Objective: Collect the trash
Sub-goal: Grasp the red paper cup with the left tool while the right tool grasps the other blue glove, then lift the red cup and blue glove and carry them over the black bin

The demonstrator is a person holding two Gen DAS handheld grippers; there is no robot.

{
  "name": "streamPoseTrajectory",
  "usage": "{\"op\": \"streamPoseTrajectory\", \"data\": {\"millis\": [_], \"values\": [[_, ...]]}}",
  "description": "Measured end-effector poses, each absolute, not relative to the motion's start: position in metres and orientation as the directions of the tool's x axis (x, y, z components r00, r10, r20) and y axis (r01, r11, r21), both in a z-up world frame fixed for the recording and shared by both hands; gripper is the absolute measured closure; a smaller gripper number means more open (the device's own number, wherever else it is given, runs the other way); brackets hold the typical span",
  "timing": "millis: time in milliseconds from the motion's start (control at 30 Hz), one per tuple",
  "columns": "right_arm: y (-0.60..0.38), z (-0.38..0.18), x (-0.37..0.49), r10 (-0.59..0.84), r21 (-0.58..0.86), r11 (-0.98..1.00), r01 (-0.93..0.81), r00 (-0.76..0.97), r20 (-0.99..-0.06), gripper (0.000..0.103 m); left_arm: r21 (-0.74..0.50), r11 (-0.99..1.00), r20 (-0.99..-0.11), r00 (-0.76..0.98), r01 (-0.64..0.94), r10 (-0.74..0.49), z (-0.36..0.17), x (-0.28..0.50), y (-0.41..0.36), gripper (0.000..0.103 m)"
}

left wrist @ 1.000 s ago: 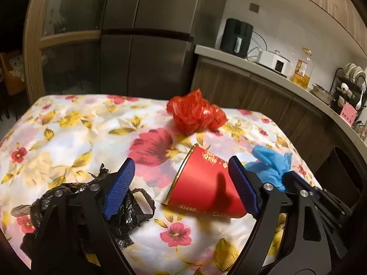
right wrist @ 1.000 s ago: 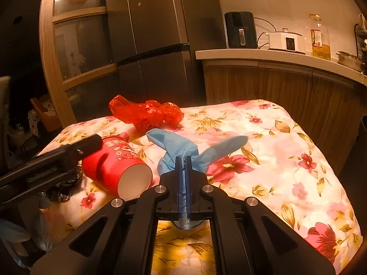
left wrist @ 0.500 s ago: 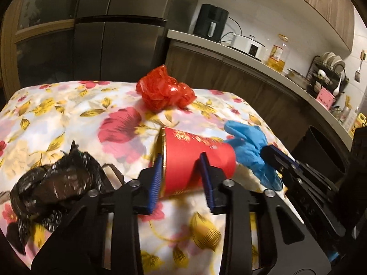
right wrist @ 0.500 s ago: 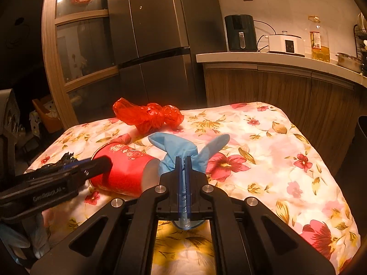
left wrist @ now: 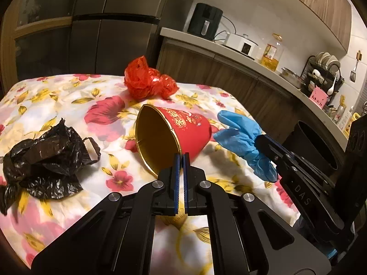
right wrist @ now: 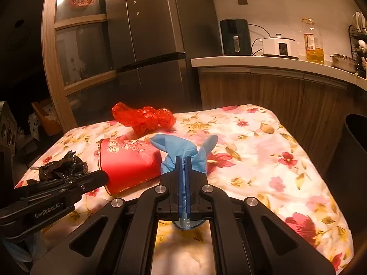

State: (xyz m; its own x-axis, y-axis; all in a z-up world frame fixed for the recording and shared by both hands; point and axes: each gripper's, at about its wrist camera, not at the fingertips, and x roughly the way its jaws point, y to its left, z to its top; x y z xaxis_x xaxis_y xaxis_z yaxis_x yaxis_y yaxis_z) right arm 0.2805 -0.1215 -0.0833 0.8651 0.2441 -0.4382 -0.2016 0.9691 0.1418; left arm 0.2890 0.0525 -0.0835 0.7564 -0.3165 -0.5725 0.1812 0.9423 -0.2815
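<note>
A red paper cup (left wrist: 183, 128) with gold print lies on its side on the flowered tablecloth (left wrist: 57, 96), its mouth turned toward my left wrist camera. My left gripper (left wrist: 181, 157) is closing on the cup's lower rim, and the pads pinch the thin wall. My right gripper (right wrist: 182, 158) is shut on a crumpled blue glove (right wrist: 181, 147), held just right of the cup (right wrist: 128, 162). In the left wrist view the glove (left wrist: 240, 137) hangs from the right gripper's tip (left wrist: 261, 139).
A crumpled red plastic bag (left wrist: 146, 82) lies behind the cup, and a black plastic bag (left wrist: 43, 158) sits at the left. A dark bin (right wrist: 353, 151) stands off the table's right edge. Behind are a fridge and a counter with appliances.
My left gripper went from wide open around the cup to shut on its rim, and the cup's mouth now faces the camera. The right gripper kept its hold on the glove.
</note>
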Motion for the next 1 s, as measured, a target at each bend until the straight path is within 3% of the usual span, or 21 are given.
{"op": "streamPoseTrajectory", "data": {"millis": [433,1000], "values": [[-0.165,-0.059,0.246,0.21,0.152,0.975,-0.164,0.902,-0.377,0.101,-0.277,0.939,-0.506,0.8,0.203,-0.322,-0.055,0.255,0.019,0.102],[-0.254,-0.021,0.197,0.09,0.167,0.985,-0.046,0.959,-0.267,0.101,-0.243,0.901,-0.416,0.8,0.36,-0.432,-0.006,0.229,-0.078,0.102]]}}
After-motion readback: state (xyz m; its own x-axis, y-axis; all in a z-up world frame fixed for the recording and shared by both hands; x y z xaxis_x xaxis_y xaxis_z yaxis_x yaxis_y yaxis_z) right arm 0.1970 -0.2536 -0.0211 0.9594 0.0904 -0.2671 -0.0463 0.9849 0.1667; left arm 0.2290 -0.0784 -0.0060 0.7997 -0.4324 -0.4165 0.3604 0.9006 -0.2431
